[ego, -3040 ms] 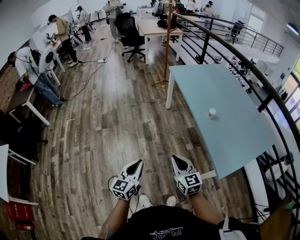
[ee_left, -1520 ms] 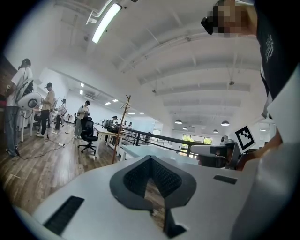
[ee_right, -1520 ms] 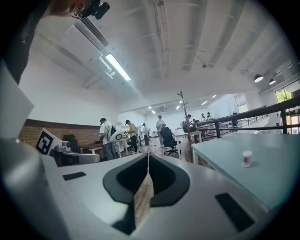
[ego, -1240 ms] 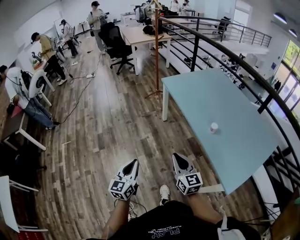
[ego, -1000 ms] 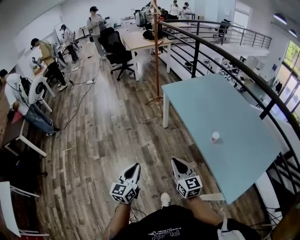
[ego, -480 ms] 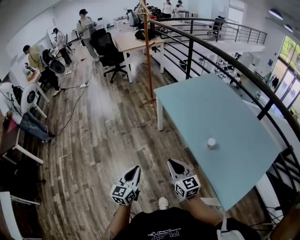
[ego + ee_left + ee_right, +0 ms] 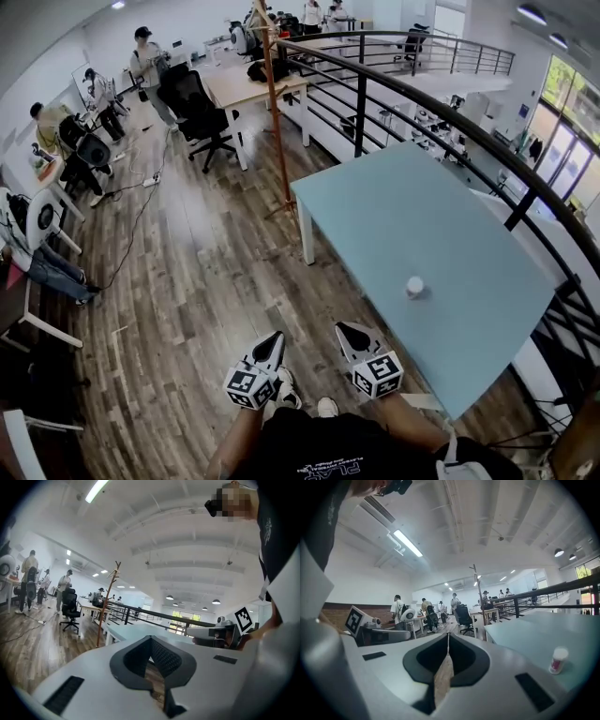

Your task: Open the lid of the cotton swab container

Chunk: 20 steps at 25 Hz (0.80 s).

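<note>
blue table (image 7: 441,234) w/ swab container (image 7: 414,287) on it.

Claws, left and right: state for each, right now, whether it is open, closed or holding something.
Left claw: closed, holding nothing.
Right claw: closed, holding nothing.

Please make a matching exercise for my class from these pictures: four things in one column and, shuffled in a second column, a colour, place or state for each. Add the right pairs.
Column 1
1. cotton swab container
2. table
3. office chair
4. left gripper

Column 2
A. black
B. pale blue top
C. jaws shut, nothing between them
D. small and white, standing on the table

Pairs: 1-D, 2-B, 3-A, 4-C
</note>
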{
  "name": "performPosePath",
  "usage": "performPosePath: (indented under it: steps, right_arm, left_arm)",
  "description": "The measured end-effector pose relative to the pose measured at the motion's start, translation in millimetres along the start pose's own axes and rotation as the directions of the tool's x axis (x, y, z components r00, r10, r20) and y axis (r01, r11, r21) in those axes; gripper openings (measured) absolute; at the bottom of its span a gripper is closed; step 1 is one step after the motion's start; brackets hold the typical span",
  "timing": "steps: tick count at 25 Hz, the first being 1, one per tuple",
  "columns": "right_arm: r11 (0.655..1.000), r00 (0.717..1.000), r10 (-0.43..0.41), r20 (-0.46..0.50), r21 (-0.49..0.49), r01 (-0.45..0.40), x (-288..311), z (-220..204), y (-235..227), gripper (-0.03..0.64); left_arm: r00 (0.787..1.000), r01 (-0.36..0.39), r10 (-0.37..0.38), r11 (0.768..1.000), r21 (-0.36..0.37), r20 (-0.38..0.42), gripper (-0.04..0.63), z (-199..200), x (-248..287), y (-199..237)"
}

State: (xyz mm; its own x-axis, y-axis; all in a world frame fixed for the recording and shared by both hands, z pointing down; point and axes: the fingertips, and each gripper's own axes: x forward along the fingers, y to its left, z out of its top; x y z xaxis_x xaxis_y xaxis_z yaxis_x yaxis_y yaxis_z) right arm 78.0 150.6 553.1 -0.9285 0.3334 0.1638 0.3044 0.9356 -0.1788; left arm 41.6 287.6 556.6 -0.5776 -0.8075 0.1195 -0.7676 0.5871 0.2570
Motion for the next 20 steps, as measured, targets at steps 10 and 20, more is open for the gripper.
performPosePath:
  steps: [10, 20]
  right_arm:
    - [0.995, 0.996, -0.092, 0.008, 0.033, 0.092, 60, 22, -30, 0.021]
    - [0.985, 0.985, -0.169, -0.033, 0.037, 0.170, 121, 28, -41, 0.021]
  left_arm:
    - [0.990, 0.142, -0.141, 0.990, 0.001, -0.024, 0.003, 28, 72, 38]
    - [0.964, 0.255, -0.256, 0.967, -0.022, -0.080, 0.003, 37, 118, 84]
